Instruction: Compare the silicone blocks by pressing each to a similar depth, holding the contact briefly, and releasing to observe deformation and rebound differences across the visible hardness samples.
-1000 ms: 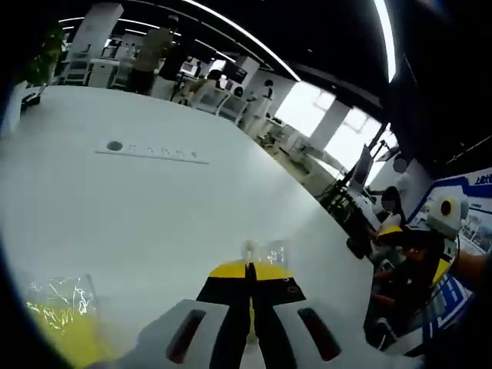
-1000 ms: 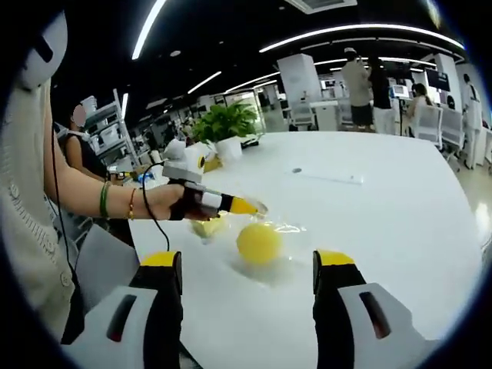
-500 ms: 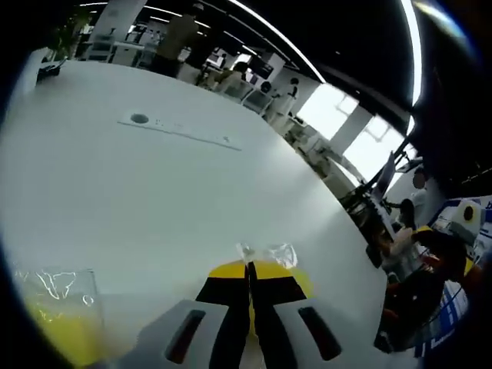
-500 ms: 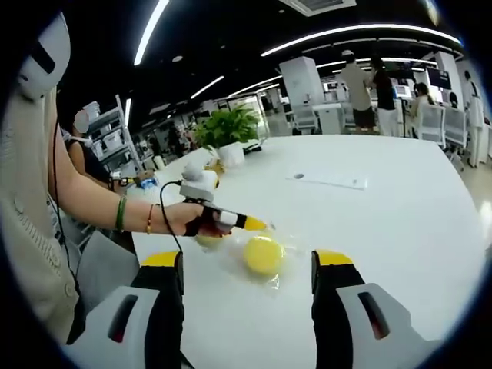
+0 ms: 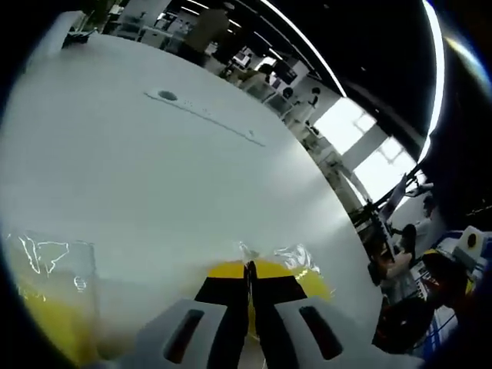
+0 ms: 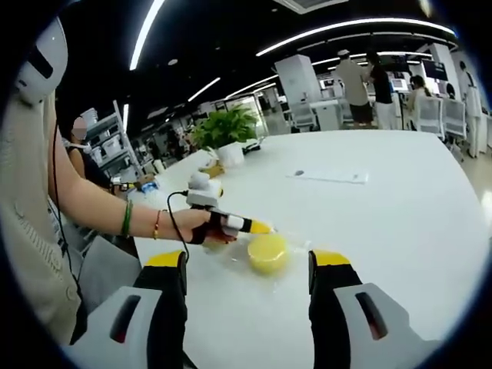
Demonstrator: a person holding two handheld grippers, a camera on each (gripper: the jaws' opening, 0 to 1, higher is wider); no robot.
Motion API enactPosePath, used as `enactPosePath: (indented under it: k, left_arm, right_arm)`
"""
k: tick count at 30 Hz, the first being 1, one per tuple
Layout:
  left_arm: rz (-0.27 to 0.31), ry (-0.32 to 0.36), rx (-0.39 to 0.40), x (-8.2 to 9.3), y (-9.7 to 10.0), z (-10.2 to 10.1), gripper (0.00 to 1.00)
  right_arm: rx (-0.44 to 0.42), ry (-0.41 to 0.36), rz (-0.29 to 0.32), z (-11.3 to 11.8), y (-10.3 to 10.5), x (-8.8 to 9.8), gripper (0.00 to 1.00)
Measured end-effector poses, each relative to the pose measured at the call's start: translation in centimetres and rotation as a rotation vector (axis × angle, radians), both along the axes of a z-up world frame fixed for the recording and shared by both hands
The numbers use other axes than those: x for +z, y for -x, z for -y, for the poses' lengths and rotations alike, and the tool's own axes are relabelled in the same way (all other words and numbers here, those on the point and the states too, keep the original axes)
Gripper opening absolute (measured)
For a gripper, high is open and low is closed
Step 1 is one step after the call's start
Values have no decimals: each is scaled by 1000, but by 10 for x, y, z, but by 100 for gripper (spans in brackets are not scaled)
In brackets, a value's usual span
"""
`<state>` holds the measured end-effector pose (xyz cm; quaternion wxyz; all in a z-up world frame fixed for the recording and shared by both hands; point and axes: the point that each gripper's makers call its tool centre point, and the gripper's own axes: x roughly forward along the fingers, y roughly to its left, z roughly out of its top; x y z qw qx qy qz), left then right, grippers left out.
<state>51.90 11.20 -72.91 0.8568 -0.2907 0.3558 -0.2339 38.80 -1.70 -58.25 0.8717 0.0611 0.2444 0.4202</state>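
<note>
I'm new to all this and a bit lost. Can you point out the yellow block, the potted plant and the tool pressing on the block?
yellow block (image 6: 267, 252), right gripper view, its top face.
potted plant (image 6: 224, 127), right gripper view, its leaves.
left gripper (image 6: 261, 227), right gripper view, its yellow tip at the block.

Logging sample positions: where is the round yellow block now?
Right gripper view, centre: the yellow block lies on the white table, at the left gripper tip.

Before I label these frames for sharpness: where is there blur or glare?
Left gripper view: the bagged yellow block at lower left is blurred, and windows blow out white. Right gripper view: the round yellow block is fairly sharp; ceiling strips glare.
</note>
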Motion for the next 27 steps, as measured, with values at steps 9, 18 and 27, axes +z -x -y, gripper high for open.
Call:
enactPosePath:
  k: [9, 18, 27]
  left_arm:
    - [36, -90, -25, 4, 7, -9, 15]
    - [69, -280, -142, 10, 24, -15, 29]
    - [171, -495, -286, 32, 53, -32, 36]
  right_arm:
    - [15, -45, -4, -14, 2, 14, 64]
    - [13, -28, 14, -20, 9, 20, 65]
    - [-51, 6, 4, -8, 17, 9, 68]
